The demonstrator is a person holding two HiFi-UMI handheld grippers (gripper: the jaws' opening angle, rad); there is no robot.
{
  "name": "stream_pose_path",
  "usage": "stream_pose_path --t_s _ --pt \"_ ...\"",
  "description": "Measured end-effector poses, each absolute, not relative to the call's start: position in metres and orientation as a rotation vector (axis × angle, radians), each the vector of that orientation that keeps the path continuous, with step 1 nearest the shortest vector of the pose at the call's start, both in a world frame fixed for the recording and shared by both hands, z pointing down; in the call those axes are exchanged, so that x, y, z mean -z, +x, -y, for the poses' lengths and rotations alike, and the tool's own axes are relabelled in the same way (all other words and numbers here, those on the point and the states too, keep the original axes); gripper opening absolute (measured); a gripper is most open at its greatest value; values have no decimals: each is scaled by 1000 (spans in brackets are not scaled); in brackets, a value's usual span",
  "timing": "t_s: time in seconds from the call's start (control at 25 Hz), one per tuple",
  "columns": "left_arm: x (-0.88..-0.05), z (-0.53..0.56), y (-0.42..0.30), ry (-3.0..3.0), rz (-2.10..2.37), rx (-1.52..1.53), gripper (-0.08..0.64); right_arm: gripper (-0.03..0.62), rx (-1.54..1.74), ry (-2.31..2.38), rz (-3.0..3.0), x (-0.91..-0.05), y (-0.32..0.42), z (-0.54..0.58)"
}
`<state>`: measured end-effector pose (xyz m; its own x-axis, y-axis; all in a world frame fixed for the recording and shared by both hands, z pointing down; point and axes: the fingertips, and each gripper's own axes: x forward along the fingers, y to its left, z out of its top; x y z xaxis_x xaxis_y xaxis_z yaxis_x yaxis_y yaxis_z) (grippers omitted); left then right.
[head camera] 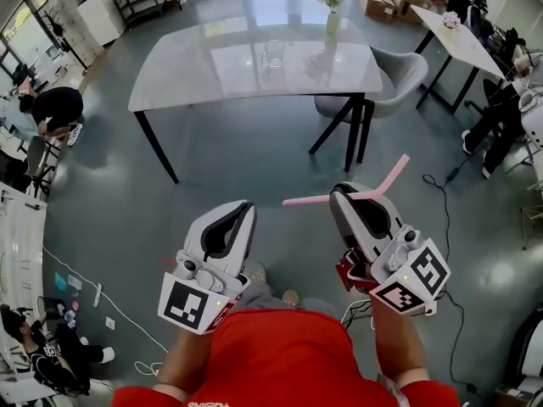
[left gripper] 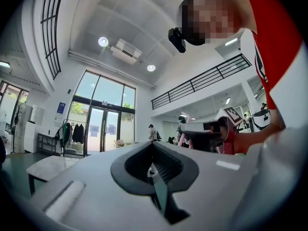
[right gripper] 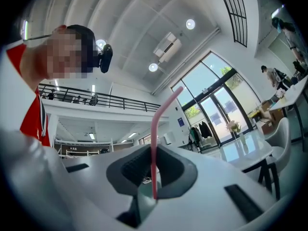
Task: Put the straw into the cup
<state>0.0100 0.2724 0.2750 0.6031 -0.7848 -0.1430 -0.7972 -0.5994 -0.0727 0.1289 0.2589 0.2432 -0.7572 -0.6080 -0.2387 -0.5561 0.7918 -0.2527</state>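
A pink bent straw [head camera: 389,177] lies crosswise in my right gripper [head camera: 344,195], whose jaws are shut on it; both ends stick out to the sides. In the right gripper view the straw [right gripper: 155,143] rises from between the jaws of the right gripper [right gripper: 144,179]. A clear cup [head camera: 272,53] stands on the pale table [head camera: 187,75], far ahead of both grippers. My left gripper [head camera: 246,207] is beside the right one over the floor, shut and holding nothing; in the left gripper view nothing sits in the left gripper [left gripper: 156,177].
A vase of flowers [head camera: 331,13] stands at the table's far right corner. A grey chair [head camera: 399,73] sits at the table's right end. Cables [head camera: 441,195] trail on the floor. Other people sit at desks at the left and right edges.
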Motion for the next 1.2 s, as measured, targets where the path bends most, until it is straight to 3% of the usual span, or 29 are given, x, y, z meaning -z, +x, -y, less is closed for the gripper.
stream_pose_path --t_s 1.2 --pt "-271 34 -95 -2721 -1201 -195 5 25 168 -1078 -2646 -234 33 30"
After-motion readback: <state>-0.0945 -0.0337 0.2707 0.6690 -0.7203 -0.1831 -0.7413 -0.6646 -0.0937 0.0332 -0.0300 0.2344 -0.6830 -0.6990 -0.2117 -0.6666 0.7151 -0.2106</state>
